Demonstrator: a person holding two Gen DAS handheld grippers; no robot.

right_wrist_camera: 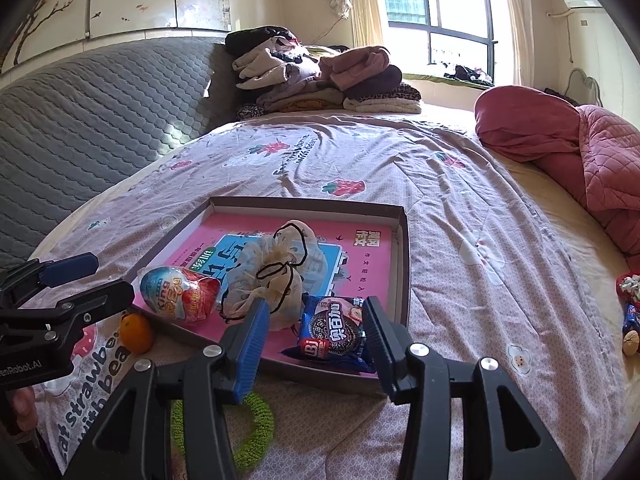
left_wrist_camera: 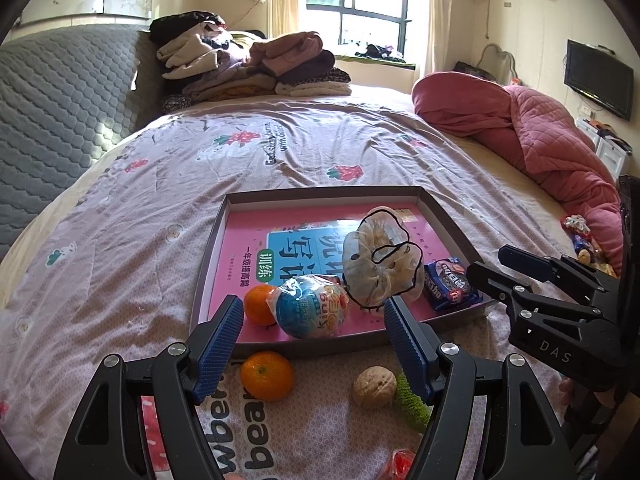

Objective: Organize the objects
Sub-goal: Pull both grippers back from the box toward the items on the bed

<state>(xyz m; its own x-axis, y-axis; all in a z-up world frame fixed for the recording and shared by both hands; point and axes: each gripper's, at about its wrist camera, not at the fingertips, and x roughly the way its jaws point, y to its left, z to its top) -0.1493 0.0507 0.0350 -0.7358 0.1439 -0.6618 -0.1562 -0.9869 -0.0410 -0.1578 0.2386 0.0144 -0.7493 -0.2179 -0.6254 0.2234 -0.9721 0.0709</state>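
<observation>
blue-padded fingers of the left gripper (left_wrist_camera: 314,320) stand widely parted, empty, above the near rim of a shallow tray (left_wrist_camera: 320,194) set on a printed bedspread (left_wrist_camera: 120,272). between those fingers, in the left wrist view: a wrapped egg-shaped sweet (left_wrist_camera: 310,308) and one orange (left_wrist_camera: 260,303) inside the tray, a second orange (left_wrist_camera: 266,374) and a walnut (left_wrist_camera: 374,386) on the bedspread just outside it. the walnut touches a green woven ring (left_wrist_camera: 412,400). the walnut and the orange inside the tray appear in this view only.

right gripper (right_wrist_camera: 316,322): jaws partly apart, no pad seen pressing anything; a blue cookie packet (right_wrist_camera: 334,330) lies in the tray's near right corner between them, pads just beside it. the right wrist view alone shows this closely; from the left it is only a black frame beside the packet.

also in the tray, both views: a pink booklet lining the bottom (left_wrist_camera: 248,240) and a pale drawstring pouch (left_wrist_camera: 380,268) beside the egg sweet. further off: folded clothes (right_wrist_camera: 316,76), a red quilt (left_wrist_camera: 540,136). a wall-mounted screen (left_wrist_camera: 598,78) shows in the left view only.
</observation>
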